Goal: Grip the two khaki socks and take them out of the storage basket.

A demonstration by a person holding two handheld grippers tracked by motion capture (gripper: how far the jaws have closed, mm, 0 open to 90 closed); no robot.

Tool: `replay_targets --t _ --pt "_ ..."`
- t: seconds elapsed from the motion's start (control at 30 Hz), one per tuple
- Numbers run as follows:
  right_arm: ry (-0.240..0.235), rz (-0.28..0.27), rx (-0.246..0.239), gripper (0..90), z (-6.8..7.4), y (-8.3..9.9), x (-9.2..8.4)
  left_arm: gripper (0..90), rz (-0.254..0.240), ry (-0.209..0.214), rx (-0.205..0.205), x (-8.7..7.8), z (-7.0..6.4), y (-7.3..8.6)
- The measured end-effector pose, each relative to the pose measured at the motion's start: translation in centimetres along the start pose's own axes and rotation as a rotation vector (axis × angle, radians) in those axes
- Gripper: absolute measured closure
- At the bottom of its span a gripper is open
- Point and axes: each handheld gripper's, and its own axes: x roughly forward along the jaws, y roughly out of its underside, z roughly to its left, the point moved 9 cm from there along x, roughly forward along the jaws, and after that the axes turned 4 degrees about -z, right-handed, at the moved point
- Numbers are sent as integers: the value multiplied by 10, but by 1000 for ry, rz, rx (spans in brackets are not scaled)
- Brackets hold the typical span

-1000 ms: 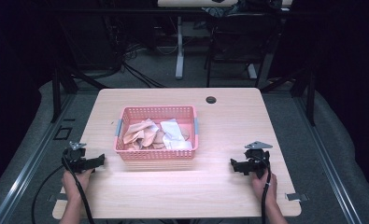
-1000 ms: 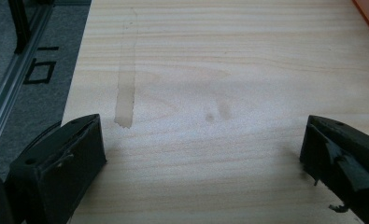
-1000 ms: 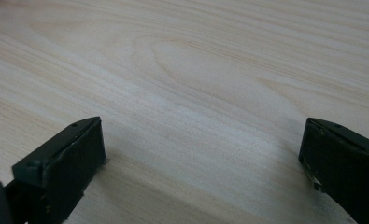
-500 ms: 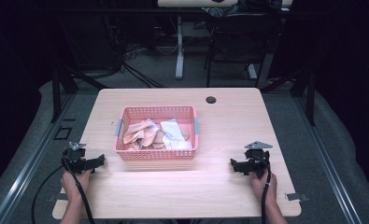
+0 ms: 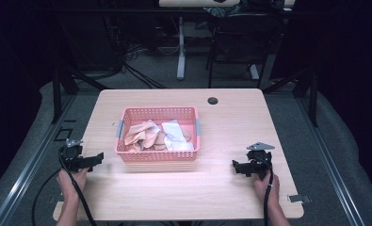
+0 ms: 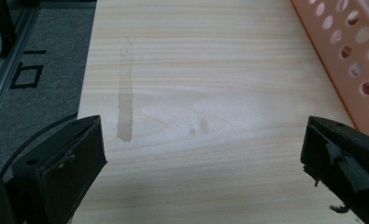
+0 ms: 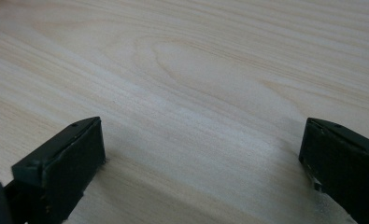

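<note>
A pink perforated basket [image 5: 157, 157] stands mid-table and holds crumpled tan and white cloths [image 5: 158, 135]. My left gripper [image 5: 98, 158] rests low at the table's left edge, jaws wide apart and empty, pointing toward the basket; the basket's side wall [image 6: 355, 70] runs along the right of the left gripper view. My right gripper [image 5: 235, 167] rests right of the basket near the front, also open and empty, facing left. Between its jaws lies only bare wood [image 7: 196, 116].
The light wooden table [image 5: 230, 117] has a round cable hole [image 5: 213, 100] at the back. A faint tape mark [image 6: 125, 93] lies near the left edge. Grey floor and a metal rail [image 5: 28, 165] border the left side. A small tab [image 5: 299, 198] sticks out at the front right.
</note>
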Motion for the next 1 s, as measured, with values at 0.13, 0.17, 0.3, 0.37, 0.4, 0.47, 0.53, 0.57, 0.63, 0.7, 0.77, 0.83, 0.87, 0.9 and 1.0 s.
replay_targets --t 0.13,0.17,0.3,0.37,0.4,0.47,0.53,0.57,0.63,0.7,0.77,0.83,0.87,0.9,1.0 --pt "0 0 1 0 0 0 0 1 2 -21 -3 -10 4 -9" --pt "0 0 1 0 0 0 0 1 2 -21 -3 -10 4 -9" --pt "-1 -1 0 0 0 0 0 1 8 6 -12 -17 5 -19" --pt "-1 -1 0 0 0 0 0 1 15 14 -8 -19 4 -25" --pt "-2 -3 0 0 0 0 0 1 20 27 -6 -21 2 -32" --pt "-1 -3 -1 0 0 0 0 3 35 41 0 -23 0 -39" --pt "-1 -3 -1 0 0 0 0 3 45 53 6 -24 -4 -48" --pt "-1 -2 -1 0 0 0 0 3 50 58 12 -25 -6 -52" --pt "-2 -4 -1 0 0 0 0 3 53 58 21 -26 -9 -57" --pt "-2 -3 -1 0 0 0 0 3 64 67 47 -28 -17 -70" --pt "-1 -4 -2 0 0 0 0 3 76 77 63 -28 -22 -77" --pt "-1 -8 -2 0 0 0 0 3 86 94 70 -28 -28 -84" --pt "-1 -8 -2 0 0 0 0 3 90 97 80 -28 -31 -88" --pt "-1 -8 -3 0 0 0 0 3 90 101 86 -28 -34 -92" --pt "-2 -8 -3 0 0 0 0 3 98 108 114 -28 -43 -103"
